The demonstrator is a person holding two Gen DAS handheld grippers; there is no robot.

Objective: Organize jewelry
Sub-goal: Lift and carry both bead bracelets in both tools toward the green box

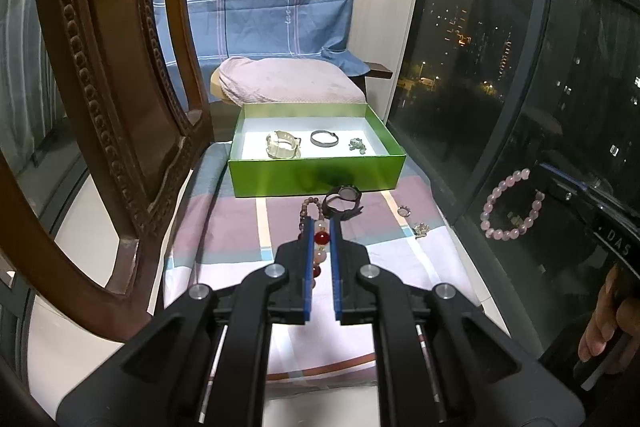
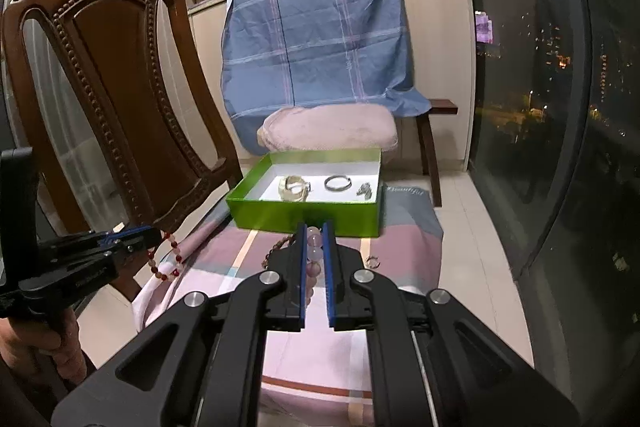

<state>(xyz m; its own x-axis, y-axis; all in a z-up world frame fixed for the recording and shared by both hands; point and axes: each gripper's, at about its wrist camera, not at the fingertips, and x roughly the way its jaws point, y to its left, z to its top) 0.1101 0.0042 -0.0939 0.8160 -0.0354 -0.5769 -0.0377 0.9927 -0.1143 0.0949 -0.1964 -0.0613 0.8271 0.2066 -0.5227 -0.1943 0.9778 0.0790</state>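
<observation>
While the left wrist view looks along its own fingers, the left claw (image 1: 321, 227) is pinched on a bracelet of red and pale beads (image 1: 321, 241), which hangs down between the blue pads. Just beyond the fingertips a dark watch (image 1: 343, 202) lies on the checked cloth (image 1: 224, 227), a brown bead string (image 1: 307, 209) just left of it, and two small trinkets (image 1: 412, 221) lie to the right. Farther ahead stands the green box (image 1: 316, 175), holding a cream watch (image 1: 283, 144), a metal bangle (image 1: 324, 137) and a small silver piece (image 1: 356, 144). Off to the right, a pink bead bracelet (image 1: 514, 205) dangles in front of the dark window from the right claw, whose tips are not clear here; a hand (image 1: 608, 323) grips its handle. From the right wrist view, the right claw (image 2: 314, 235) is pinched on that pink bead bracelet (image 2: 314, 247), with the green box (image 2: 304, 213) straight ahead of its tips. To its left the left claw (image 2: 158, 233) holds the red and pale bracelet (image 2: 166, 263), which hangs beside the wooden chair (image 2: 120, 99). A small ring (image 2: 372, 261) lies on the cloth just right of the fingers.
</observation>
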